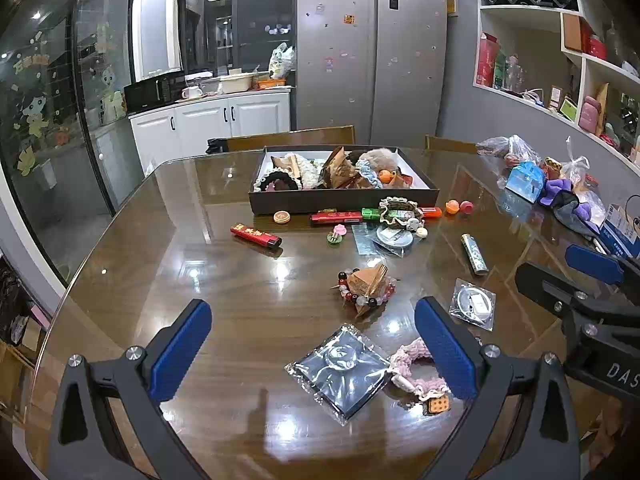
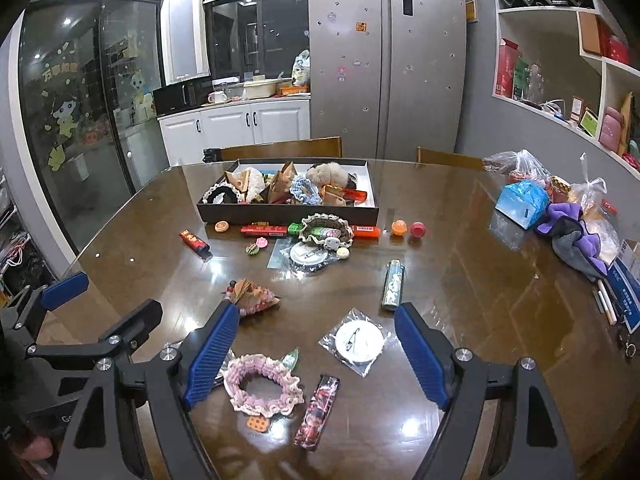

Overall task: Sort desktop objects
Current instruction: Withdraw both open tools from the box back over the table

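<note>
A dark box [image 1: 344, 200] [image 2: 280, 213] with scrunchies and clips stands at the table's far middle. Loose items lie before it: a red lighter [image 1: 256, 236] [image 2: 195, 242], a silver lighter [image 1: 474, 253] [image 2: 393, 283], a bead bracelet with a brown clip [image 1: 366, 286] [image 2: 250, 295], a pink scrunchie [image 2: 262, 384] [image 1: 420, 376], a packet [image 1: 340, 368], a white disc packet [image 2: 358, 340] [image 1: 472, 304], a dark red lighter [image 2: 318, 412]. My left gripper [image 1: 316, 352] is open above the packet. My right gripper [image 2: 316, 360] is open above the scrunchie and disc packet.
Plastic bags, a blue box [image 2: 520, 200] and a purple cloth [image 2: 568, 220] crowd the table's right side. Two wooden chairs [image 1: 292, 138] stand behind the table. A fridge [image 1: 372, 52], white cabinets and wall shelves lie beyond. Orange and red balls [image 2: 408, 229] sit near the box.
</note>
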Motion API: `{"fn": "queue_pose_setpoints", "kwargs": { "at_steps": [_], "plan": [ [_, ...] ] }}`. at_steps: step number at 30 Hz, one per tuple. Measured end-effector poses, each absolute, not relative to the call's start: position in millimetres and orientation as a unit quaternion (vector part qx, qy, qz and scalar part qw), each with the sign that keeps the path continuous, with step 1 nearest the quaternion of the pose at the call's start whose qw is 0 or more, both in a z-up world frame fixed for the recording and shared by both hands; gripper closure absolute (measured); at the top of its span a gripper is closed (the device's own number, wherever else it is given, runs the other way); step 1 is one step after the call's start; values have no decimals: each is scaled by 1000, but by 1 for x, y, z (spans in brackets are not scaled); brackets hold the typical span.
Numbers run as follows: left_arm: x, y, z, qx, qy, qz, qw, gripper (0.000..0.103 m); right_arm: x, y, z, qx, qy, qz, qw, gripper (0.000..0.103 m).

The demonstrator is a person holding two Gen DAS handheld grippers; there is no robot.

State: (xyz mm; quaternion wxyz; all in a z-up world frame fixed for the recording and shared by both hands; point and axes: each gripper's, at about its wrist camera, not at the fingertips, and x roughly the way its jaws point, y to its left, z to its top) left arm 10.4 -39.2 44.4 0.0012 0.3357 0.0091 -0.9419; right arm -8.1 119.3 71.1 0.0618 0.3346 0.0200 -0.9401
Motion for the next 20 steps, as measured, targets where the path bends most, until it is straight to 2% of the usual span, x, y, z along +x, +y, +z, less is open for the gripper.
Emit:
{"fn": "queue_pose_setpoints", "kwargs": {
  "at_steps": [20],
  "plan": [
    [17,-40,62,312,9,-950,2,0,-5,117,81,326,20,-943,62,20]
  ]
}}
